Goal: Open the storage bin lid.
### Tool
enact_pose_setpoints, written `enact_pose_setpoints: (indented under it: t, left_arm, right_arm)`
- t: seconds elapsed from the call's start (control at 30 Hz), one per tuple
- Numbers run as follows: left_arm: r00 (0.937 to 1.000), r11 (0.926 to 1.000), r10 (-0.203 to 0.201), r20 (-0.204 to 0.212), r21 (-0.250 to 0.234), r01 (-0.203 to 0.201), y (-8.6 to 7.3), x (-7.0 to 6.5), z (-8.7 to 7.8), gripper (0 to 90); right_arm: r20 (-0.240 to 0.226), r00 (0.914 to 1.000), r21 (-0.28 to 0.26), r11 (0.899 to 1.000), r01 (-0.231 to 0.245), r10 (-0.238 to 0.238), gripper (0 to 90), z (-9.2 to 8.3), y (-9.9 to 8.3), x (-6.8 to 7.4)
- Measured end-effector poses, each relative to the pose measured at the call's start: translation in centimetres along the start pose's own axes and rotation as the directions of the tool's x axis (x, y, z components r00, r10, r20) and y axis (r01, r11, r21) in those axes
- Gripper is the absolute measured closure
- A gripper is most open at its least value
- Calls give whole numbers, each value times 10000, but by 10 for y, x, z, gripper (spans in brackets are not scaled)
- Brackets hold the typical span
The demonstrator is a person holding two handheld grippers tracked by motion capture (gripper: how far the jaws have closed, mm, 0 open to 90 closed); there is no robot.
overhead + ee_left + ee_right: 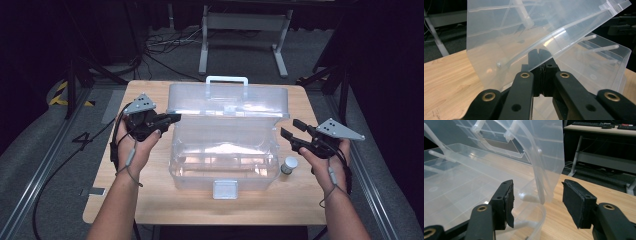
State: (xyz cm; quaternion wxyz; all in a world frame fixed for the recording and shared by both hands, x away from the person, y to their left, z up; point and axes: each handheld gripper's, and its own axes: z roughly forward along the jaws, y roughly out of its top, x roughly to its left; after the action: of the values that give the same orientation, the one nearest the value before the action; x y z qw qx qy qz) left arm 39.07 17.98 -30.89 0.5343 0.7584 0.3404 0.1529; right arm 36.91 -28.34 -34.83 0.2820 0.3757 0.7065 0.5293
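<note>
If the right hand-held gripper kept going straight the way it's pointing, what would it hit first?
Most likely the raised lid of the clear plastic box: its near edge stands just ahead, between the open jaws of the right hand-held gripper. Depth is hard to judge.

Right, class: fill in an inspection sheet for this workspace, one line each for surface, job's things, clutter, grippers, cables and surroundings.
Surface: wooden table, bare around the box.
Job's things: clear plastic box, its lid raised with the white handle at the far side; white latch at the near edge.
Clutter: small white-capped jar beside the box's right end.
Grippers: left gripper shut on the lid's left edge; right gripper open, pads clear of the lid's right edge.
Cables: a cable trails off the table's left; more wires on the floor beyond.
Surroundings: grey floor, white desk frame, dark backdrop.
</note>
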Motion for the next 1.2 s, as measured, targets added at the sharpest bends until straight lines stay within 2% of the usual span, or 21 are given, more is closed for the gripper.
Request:
enact_pose_setpoints:
  t: [0.03, 0.13, 0.2, 0.33, 0.5, 0.7, 0.77, 1.1, 1.2]
  left_arm:
    - [10000, 10000, 1, 18, 16, -1, 0, 0, 0, 883]
    - [10000, 10000, 56, -26, 26, -56, 1, 0, 0, 880]
    - [10000, 10000, 84, -16, 42, -83, 1, 0, 0, 876]
    - [9999, 9999, 137, -5, 67, -137, 2, 0, 0, 869]
    - [9999, 9999, 106, 52, 90, -106, 2, 0, 0, 862]
    - [9999, 9999, 91, 64, 81, -91, 2, 0, 0, 861]
    - [9999, 9999, 96, 63, 67, -97, 2, 0, 0, 861]
    - [9999, 10000, 75, 87, 63, -76, 1, 0, 0, 862]
    - [9999, 9999, 73, 87, 71, -73, 1, -1, 0, 862]
  right_arm:
    - [71, 9999, 6, 9999, -138, 138, 429, 2, 3, 2]
    - [212, 9997, -40, 9999, -155, 156, 429, 6, 6, 4]
    - [452, 9990, -33, 10000, 34, -33, 428, 9, 10, 7]
    - [581, 9976, 63, 9993, 362, -365, 445, 15, 18, 12]
    - [840, 9958, 4, 9994, 355, -354, 444, 20, 24, 15]
    - [1680, 9849, -337, 9983, 473, -410, 414, 24, 31, 19]
    - [1835, 9824, -428, 9981, 434, -348, 410, 26, 33, 19]
    - [1976, 9794, -517, 9973, 525, -413, 425, 31, 40, 22]
    - [2230, 9732, -608, 9956, 710, -558, 446, 33, 41, 23]
